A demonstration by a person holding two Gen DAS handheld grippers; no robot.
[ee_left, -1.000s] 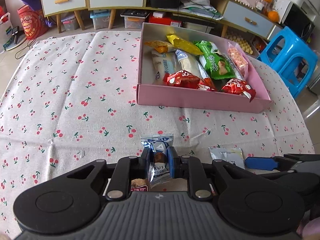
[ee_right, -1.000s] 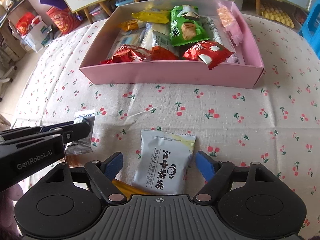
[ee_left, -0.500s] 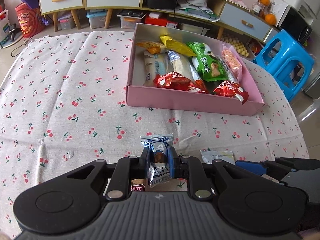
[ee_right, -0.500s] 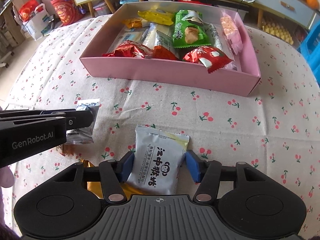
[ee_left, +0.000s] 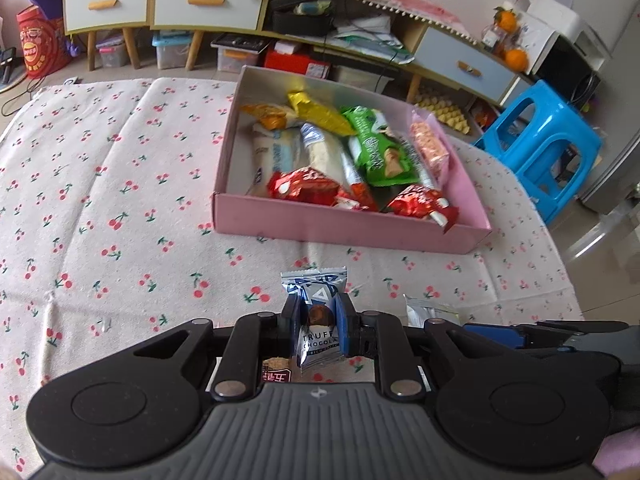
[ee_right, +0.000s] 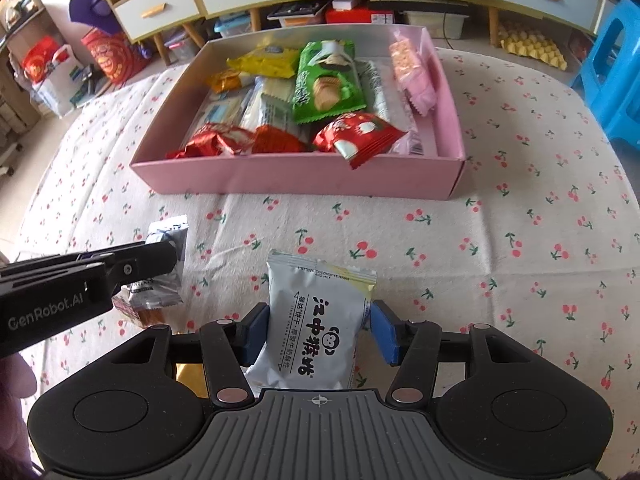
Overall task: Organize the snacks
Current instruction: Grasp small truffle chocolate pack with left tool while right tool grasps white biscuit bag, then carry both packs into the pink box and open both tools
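Observation:
My left gripper (ee_left: 318, 316) is shut on a blue and silver truffle chocolate packet (ee_left: 316, 316), held above the cherry-print tablecloth; it also shows in the right wrist view (ee_right: 162, 270). My right gripper (ee_right: 318, 330) is closed against the sides of a silver biscuit packet (ee_right: 316, 320) with black Chinese lettering; that packet's corner shows in the left wrist view (ee_left: 430, 314). A pink box (ee_left: 348, 224) of several snacks stands ahead, also in the right wrist view (ee_right: 296, 178).
A brown snack (ee_left: 276, 372) lies under the left gripper, and a gold wrapper (ee_right: 190, 380) under the right. A blue stool (ee_left: 544, 148) stands right of the table. Low cabinets (ee_left: 200, 0) line the far wall.
My right gripper has closed from wide open onto the silver biscuit packet. Both grippers have risen and moved toward the pink box. The left still holds the chocolate packet.

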